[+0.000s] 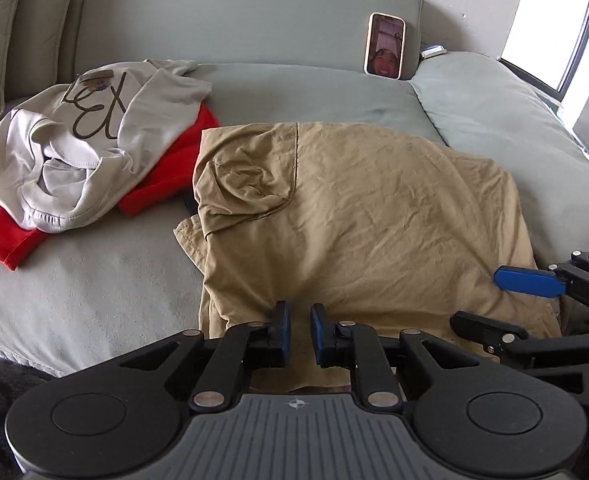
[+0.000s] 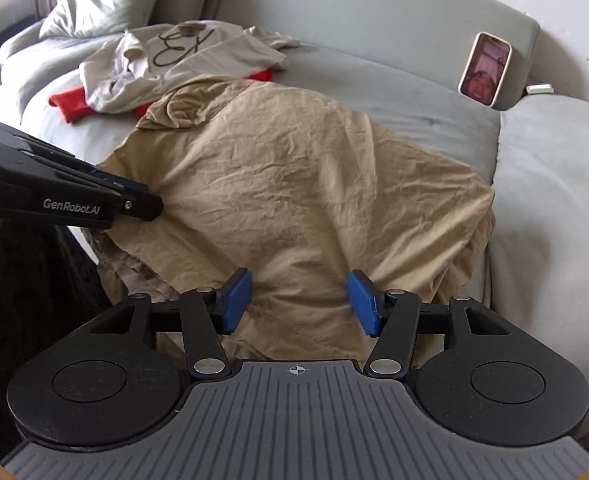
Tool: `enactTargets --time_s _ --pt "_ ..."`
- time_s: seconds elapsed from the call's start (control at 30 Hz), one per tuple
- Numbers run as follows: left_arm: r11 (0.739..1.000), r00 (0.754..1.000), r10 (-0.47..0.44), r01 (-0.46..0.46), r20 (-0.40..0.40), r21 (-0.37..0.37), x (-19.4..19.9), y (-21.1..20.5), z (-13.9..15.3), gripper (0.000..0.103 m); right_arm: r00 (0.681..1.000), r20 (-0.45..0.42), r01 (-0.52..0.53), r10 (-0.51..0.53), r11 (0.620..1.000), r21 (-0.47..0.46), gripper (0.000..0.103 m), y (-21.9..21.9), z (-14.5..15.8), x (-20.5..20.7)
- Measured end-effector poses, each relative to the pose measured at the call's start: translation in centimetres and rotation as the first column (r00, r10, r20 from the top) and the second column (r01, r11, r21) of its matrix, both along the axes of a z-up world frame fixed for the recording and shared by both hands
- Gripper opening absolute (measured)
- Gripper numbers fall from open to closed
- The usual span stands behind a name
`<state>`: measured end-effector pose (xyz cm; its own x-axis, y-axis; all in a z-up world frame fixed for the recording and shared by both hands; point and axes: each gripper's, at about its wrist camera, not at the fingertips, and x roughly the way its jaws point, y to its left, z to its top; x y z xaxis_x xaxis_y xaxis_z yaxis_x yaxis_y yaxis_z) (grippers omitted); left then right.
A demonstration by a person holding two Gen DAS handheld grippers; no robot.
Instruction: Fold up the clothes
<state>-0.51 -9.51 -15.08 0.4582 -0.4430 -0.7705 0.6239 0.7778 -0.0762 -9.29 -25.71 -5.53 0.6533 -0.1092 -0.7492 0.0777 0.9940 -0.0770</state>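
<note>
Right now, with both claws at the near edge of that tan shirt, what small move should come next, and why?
Probably close the right claw on the near hem of the tan shirt. Its jaws stand wide open over the cloth, while the left claw is nearly shut there; whether it grips cloth is unclear.

Daylight floods both fisheye views, soft and even. In the left wrist view a blown-out bright window glares at two o'clock, washing out all detail. Shadows are faint, gathering in the creases of the wrinkled tan cotton garment. Straight lines bow strongly toward the rims, and corners fall dark. Focus is fairly sharp centrally, softer at the edges.
</note>
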Motion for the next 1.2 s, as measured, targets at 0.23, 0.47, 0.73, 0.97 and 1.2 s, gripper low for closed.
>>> enactTargets --time_s 0.23,0.47,0.73,0.97,1.2 --pt "1.0 1.0 -0.014 0.014 -0.019 0.018 -0.1 0.4 0.1 0.016 0.999 -0.039 0.01 -0.009 0.999 0.041 0.06 -0.5 0.6 -1.0" --pt "0.986 0.99 -0.097 0.11 -0.104 0.128 -2.7 1.7 0.6 0.026 0.995 -0.097 0.034 -0.019 0.989 0.147 0.061 -1.7 2.1 -4.0" --pt "1.0 0.995 0.013 -0.013 -0.103 0.003 -0.5 4.1 2.2 0.058 0.971 -0.027 0.229 -0.239 0.886 0.402 0.084 -6.7 3.7 -6.6" --pt "0.975 0.971 0.173 -0.193 -0.166 -0.113 3.9 4.7 2.3 0.076 0.86 -0.137 0.428 -0.491 0.55 0.717 0.085 -12.7 -0.1 -7.1" --pt "0.979 0.96 0.158 -0.183 -0.23 -0.092 5.2 3.1 -0.6 0.077 0.851 -0.198 0.451 -0.486 0.486 0.748 0.086 -13.8 -3.6 -5.6"
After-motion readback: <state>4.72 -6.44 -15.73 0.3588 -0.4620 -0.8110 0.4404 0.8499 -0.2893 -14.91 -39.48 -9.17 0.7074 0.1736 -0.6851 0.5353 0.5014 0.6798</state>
